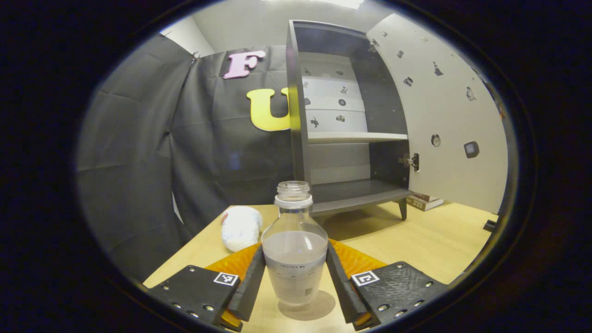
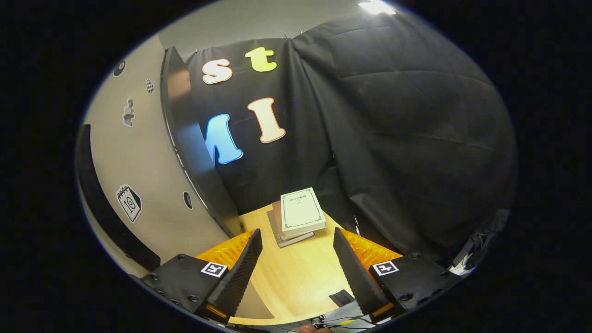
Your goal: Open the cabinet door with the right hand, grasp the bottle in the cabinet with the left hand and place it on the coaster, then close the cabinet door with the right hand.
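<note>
left gripper view: our left tongs (image 1: 296, 273) pinch the bottle (image 1: 294, 247) above the tabletop (image 1: 430, 240). our right tongs (image 2: 296, 259) stand spread beside the open cabinet door (image 2: 138, 162).

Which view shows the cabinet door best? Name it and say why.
The left gripper view: the cabinet door stands swung wide open beside the cabinet, its inner face and hinge visible. The right gripper view catches the door close up, curving along the left side, with stickers on it, next to the right claw.

Between the left gripper's fingers (image 1: 255, 277) a clear, smooth plastic bottle (image 1: 294, 249) is standing; beyond it, matt cabinet (image 1: 344, 185) shelves, a fuzzy white ball (image 1: 240, 226) and the smooth wooden table (image 1: 439, 240) are showing.
</note>
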Available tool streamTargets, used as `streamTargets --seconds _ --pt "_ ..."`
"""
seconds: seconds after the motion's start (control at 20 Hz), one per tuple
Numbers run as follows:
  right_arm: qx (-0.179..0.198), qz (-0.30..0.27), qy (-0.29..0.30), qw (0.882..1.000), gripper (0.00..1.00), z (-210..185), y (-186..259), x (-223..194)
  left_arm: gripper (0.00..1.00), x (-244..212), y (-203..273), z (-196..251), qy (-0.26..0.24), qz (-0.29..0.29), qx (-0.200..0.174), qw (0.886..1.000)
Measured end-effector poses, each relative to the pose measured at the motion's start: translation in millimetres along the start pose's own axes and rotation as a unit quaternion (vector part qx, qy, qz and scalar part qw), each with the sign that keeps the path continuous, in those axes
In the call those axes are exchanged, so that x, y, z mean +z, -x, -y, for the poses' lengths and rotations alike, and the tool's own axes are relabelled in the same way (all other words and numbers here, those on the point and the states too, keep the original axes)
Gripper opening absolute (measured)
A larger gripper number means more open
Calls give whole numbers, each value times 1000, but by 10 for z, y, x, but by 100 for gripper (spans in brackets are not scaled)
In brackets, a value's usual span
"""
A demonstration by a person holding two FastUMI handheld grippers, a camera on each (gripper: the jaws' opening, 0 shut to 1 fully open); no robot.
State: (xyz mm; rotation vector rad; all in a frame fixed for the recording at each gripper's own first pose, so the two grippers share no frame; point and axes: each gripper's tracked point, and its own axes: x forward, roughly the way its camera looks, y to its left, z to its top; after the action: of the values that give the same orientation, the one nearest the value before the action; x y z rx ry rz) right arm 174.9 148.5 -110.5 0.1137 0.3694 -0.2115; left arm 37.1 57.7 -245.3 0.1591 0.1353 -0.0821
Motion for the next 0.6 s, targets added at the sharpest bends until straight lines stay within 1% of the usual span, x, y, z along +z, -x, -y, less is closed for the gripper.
streamTargets --seconds 0.05,0.25,0.3,0.45,0.6 --pt "-2 -5 7 1000 98 -6 -17 -16 72 -50 -35 31 2 -6 -1 1000" --pt "-9 1 40 999 98 1 -13 45 73 -220 -107 70 9 -17 0 1000" --pt "-9 2 39 999 98 12 -21 50 72 -293 -120 84 12 -24 0 1000" --pt "-14 -4 18 1000 98 48 -38 -10 73 -398 -145 132 17 -37 -4 999" --pt "-18 -11 1 1000 98 70 -48 -69 74 -439 -110 134 21 -43 1 999"
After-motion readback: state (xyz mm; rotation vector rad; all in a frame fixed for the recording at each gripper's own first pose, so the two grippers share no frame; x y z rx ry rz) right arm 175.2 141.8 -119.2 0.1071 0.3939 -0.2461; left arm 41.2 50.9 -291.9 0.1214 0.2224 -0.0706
